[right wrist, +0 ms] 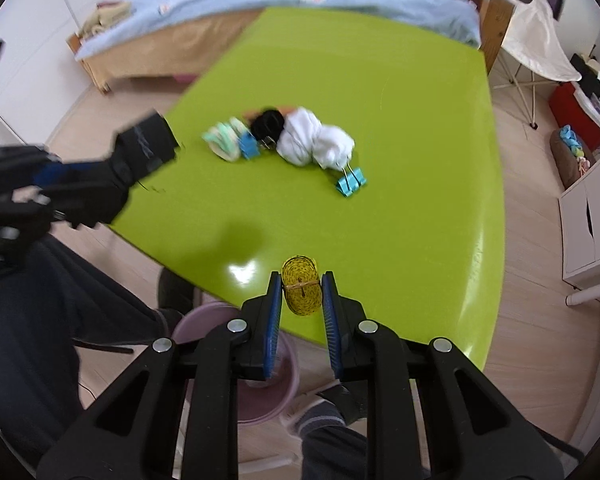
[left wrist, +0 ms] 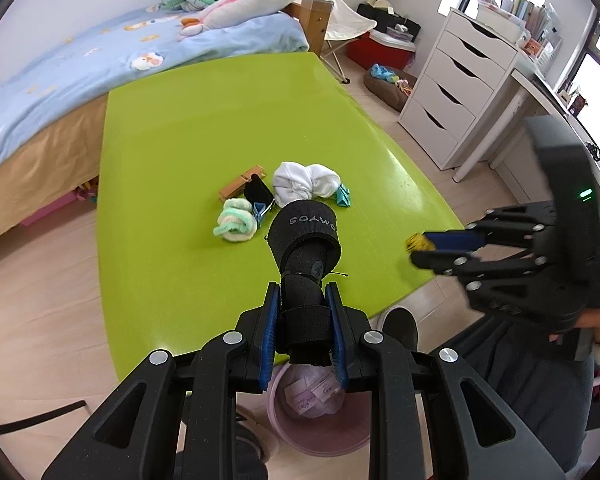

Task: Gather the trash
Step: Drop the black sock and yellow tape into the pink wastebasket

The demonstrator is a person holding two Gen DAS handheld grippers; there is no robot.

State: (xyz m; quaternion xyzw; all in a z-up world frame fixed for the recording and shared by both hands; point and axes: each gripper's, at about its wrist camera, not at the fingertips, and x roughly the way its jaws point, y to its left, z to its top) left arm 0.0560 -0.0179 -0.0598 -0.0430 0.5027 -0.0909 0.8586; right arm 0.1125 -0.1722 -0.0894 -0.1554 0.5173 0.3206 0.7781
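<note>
My left gripper (left wrist: 303, 294) is shut on a black rolled elastic band (left wrist: 305, 236) with white lettering, held above the near edge of the green table (left wrist: 200, 140). My right gripper (right wrist: 301, 284) is shut on a small yellow coiled tape (right wrist: 301, 290) tied with a rubber band, also over the table's near edge. A pink bin (left wrist: 319, 432) holding paper scraps stands on the floor under both grippers. From the right wrist view the left gripper (right wrist: 96, 184) and its black band (right wrist: 144, 148) hang at the left. The right gripper (left wrist: 417, 246) shows at the right of the left wrist view.
Mid-table lie a white cloth bundle (left wrist: 305, 184), a mint-and-white sock roll (left wrist: 236, 224), a black clip (left wrist: 260, 194), a wooden peg (left wrist: 242, 184) and blue binder clips (right wrist: 349, 184). A bed (left wrist: 80, 80) borders the far side. White drawers (left wrist: 451, 92) stand right. A person's legs (right wrist: 60, 320) are close.
</note>
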